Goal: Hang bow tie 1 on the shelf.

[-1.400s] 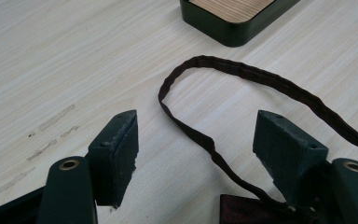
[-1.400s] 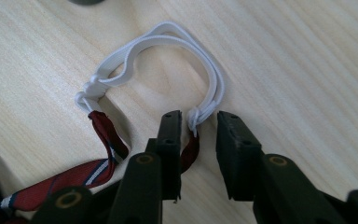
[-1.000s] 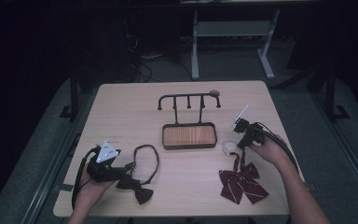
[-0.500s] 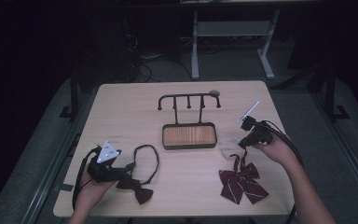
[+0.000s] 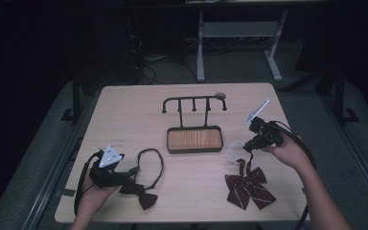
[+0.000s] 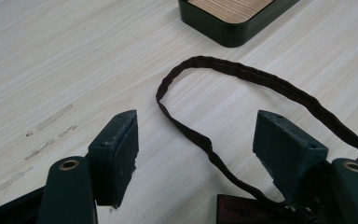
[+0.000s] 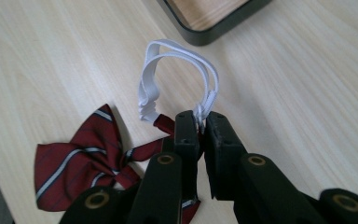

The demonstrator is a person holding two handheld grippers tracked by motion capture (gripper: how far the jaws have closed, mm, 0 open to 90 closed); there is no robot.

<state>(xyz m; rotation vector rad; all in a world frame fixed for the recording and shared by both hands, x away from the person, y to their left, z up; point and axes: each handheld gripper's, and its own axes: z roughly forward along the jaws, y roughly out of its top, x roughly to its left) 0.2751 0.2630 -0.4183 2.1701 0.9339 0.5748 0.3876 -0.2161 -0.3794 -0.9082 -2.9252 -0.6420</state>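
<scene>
A striped red bow tie (image 5: 248, 188) (image 7: 86, 158) lies near the table's front right, with a white elastic loop (image 5: 235, 147) (image 7: 177, 70) rising from it. My right gripper (image 5: 248, 144) (image 7: 200, 122) is shut on that white loop, pinching it between its jaws. A dark bow tie (image 5: 141, 194) with a thin dark strap loop (image 5: 153, 163) (image 6: 242, 88) lies at the front left. My left gripper (image 5: 124, 175) (image 6: 198, 149) stands open low over the strap, one jaw on each side of it. A black hook stand with a wooden base (image 5: 194, 139) (image 6: 223, 14) sits mid-table.
The stand's black rail with several hooks (image 5: 194, 101) rises behind its base. A small round disc (image 5: 220, 95) lies by the rail's right end. Bare wood (image 5: 124, 115) stretches across the back left of the table. Cables trail from both grippers off the front edge.
My right gripper has lifted slightly and drawn right, pulling the white loop up from the striped bow tie. The left gripper has stayed still.
</scene>
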